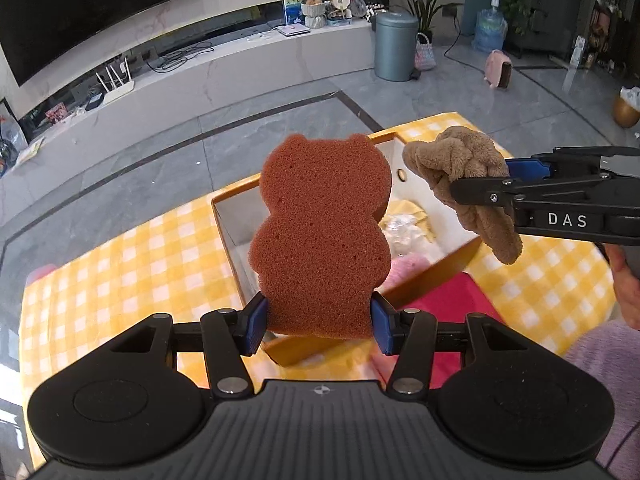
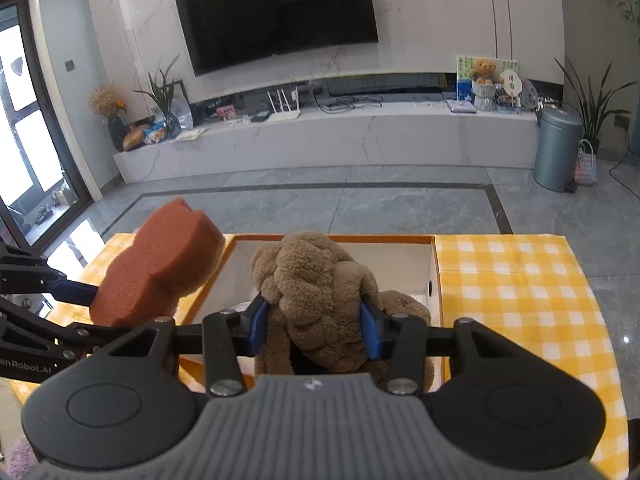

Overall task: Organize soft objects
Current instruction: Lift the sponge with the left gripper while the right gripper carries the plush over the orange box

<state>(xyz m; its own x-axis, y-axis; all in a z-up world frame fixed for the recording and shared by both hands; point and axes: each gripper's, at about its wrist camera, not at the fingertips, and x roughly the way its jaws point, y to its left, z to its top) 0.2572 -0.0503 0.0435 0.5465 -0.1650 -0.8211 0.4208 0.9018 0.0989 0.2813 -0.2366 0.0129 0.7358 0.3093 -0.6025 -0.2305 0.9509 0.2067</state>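
My left gripper (image 1: pixel 318 318) is shut on a brown bear-shaped sponge (image 1: pixel 324 232) and holds it upright above the near left part of an orange box (image 1: pixel 460 258). The sponge also shows in the right wrist view (image 2: pixel 160 264), left of the box (image 2: pixel 332 237). My right gripper (image 2: pixel 316 328) is shut on a tan knotted plush cloth (image 2: pixel 320 300) above the box. In the left wrist view the right gripper (image 1: pixel 480 186) holds that cloth (image 1: pixel 460 176) over the box's right side. Inside the box lie a pale yellow-and-white soft item (image 1: pixel 404 228) and a pink one (image 1: pixel 404 270).
The box stands on a table with a yellow checked cloth (image 2: pixel 520 288). A red-pink cloth (image 1: pixel 448 304) lies on the table in front of the box. Beyond the table's far edge are grey floor, a TV bench and a grey bin (image 2: pixel 558 148).
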